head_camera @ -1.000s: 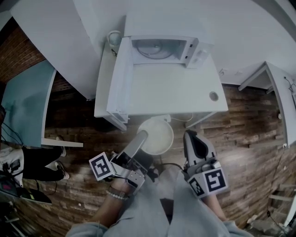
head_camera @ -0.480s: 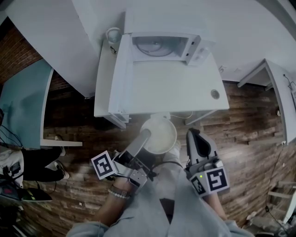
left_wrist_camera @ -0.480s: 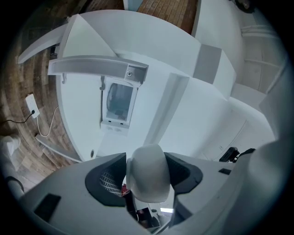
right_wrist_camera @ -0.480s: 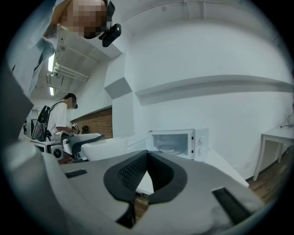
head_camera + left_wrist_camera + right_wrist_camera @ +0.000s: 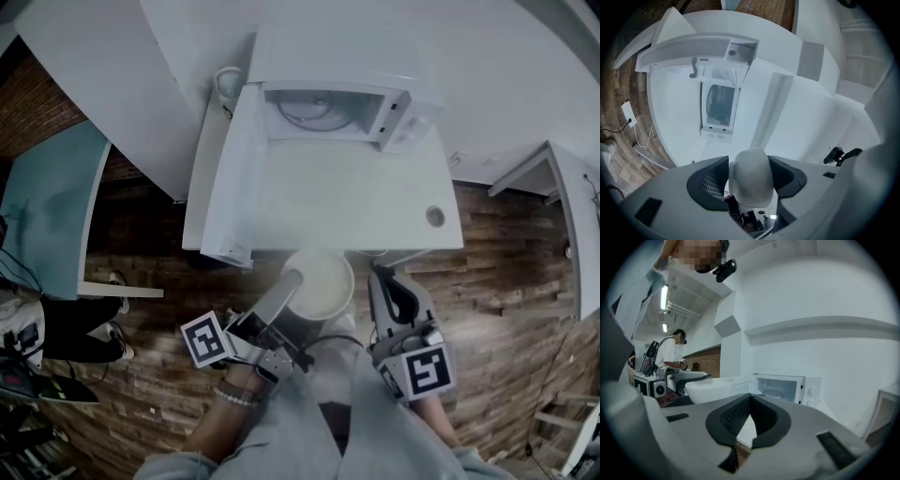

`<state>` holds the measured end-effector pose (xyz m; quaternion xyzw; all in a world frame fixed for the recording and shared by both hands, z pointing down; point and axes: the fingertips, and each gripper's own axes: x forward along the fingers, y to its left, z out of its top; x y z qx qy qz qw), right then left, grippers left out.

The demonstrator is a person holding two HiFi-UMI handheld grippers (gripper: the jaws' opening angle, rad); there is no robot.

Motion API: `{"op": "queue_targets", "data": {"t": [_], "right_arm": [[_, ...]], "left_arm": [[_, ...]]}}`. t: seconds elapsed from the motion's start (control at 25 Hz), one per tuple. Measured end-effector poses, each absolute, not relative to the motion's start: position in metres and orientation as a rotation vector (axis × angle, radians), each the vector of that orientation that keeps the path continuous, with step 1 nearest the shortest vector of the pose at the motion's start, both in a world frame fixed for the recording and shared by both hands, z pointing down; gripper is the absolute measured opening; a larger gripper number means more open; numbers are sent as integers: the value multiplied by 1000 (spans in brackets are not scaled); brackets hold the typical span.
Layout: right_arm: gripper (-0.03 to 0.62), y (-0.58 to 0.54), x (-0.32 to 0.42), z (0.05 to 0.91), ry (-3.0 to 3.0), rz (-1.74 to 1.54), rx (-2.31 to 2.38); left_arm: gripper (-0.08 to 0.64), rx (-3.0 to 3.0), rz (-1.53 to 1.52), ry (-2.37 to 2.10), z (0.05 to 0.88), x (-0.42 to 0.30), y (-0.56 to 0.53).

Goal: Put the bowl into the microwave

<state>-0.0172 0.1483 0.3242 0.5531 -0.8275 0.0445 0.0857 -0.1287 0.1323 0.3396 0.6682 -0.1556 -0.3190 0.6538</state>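
The white bowl [image 5: 321, 283] hangs in the air at the front edge of the white table [image 5: 375, 202]. My left gripper [image 5: 287, 282] is shut on its near rim. In the left gripper view the bowl's rim [image 5: 751, 174] sits pinched between the dark pads of the left gripper [image 5: 750, 169]. The microwave [image 5: 328, 105] stands at the back of the table, its door [image 5: 232, 164] swung open to the left and the glass turntable showing inside. My right gripper [image 5: 386, 284] hovers to the right of the bowl, shut and empty. In the right gripper view, the bowl [image 5: 715, 386] is left of its jaws.
A white cup [image 5: 229, 81] stands behind the open door at the table's back left. The tabletop has a round cable hole [image 5: 434, 217] at its right. A person [image 5: 56, 330] stands at the far left beside a teal table [image 5: 47, 202]. Another white desk [image 5: 572, 202] is at the right.
The bowl and both grippers have come closer to the table's front edge, and the microwave now looks nearer. Both grips look unchanged.
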Motion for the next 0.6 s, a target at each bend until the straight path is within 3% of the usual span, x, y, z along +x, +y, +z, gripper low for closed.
{"op": "queue_targets", "data": {"t": [0.6], "right_arm": [[3, 77, 59, 326, -2594, 83, 1418]], "left_arm": [[244, 1500, -873, -501, 331, -59, 74]]}}
